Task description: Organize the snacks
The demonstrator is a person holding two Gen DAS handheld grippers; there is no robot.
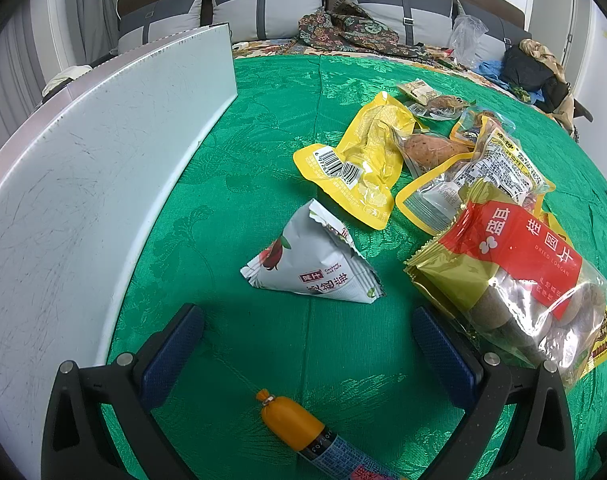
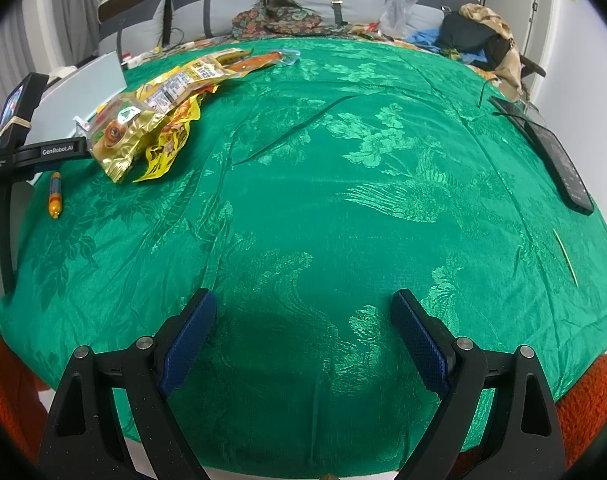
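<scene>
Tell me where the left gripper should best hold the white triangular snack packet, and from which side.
Probably the raised crimped top edge of the white triangular packet, approached from above. It stands like a tent on the green cloth, its seam upward, apart from other snacks.

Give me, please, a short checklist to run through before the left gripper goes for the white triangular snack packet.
1. Left gripper open, jaws empty: ok.
2. White triangular packet lies apart from the other snacks: ok.
3. Path to it clear: ok; the sausage stick lies nearer the camera, below the jaws.
4. Dried longan bag clear of the right-hand jaw: not ok, it sits right beside it.
5. Right gripper open, out of the way: ok.
6. White tray has room: cannot tell.
</scene>
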